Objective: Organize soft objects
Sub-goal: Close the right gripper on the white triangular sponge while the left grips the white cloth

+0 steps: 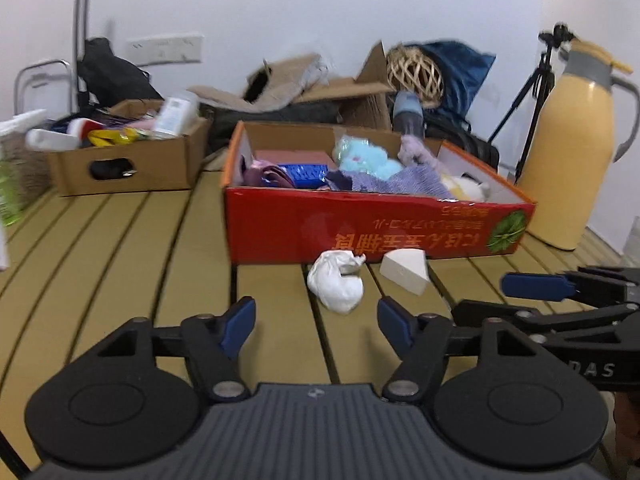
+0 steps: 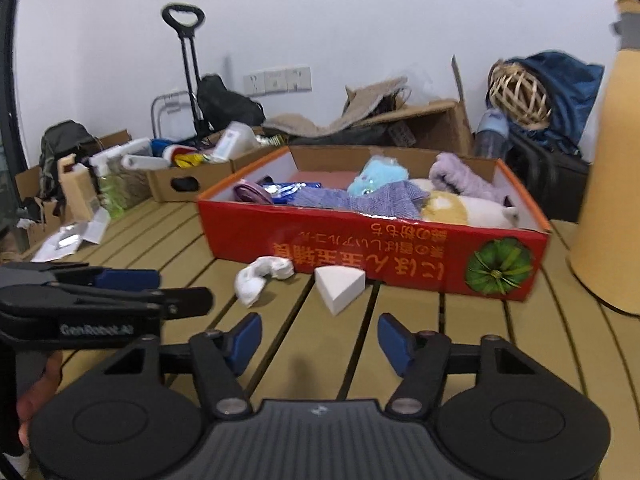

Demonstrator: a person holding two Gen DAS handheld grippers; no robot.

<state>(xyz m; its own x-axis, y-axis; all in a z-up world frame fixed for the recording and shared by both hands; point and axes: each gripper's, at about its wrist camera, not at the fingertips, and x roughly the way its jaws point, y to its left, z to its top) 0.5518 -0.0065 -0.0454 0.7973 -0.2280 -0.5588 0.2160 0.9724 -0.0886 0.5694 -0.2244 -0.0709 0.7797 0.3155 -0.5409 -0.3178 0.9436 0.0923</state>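
A red cardboard box stands on the slatted table, filled with soft things: a light blue plush, purple cloths and a cream plush. In front of it lie a crumpled white sock and a white wedge sponge. My left gripper is open, empty, just short of the sock. My right gripper is open, empty, just short of the sponge. Each gripper shows at the edge of the other's view.
A brown cardboard box of bottles and packets stands at the back left. A tall yellow thermos jug stands right of the red box. Bags, a wicker ball and a tripod crowd the back.
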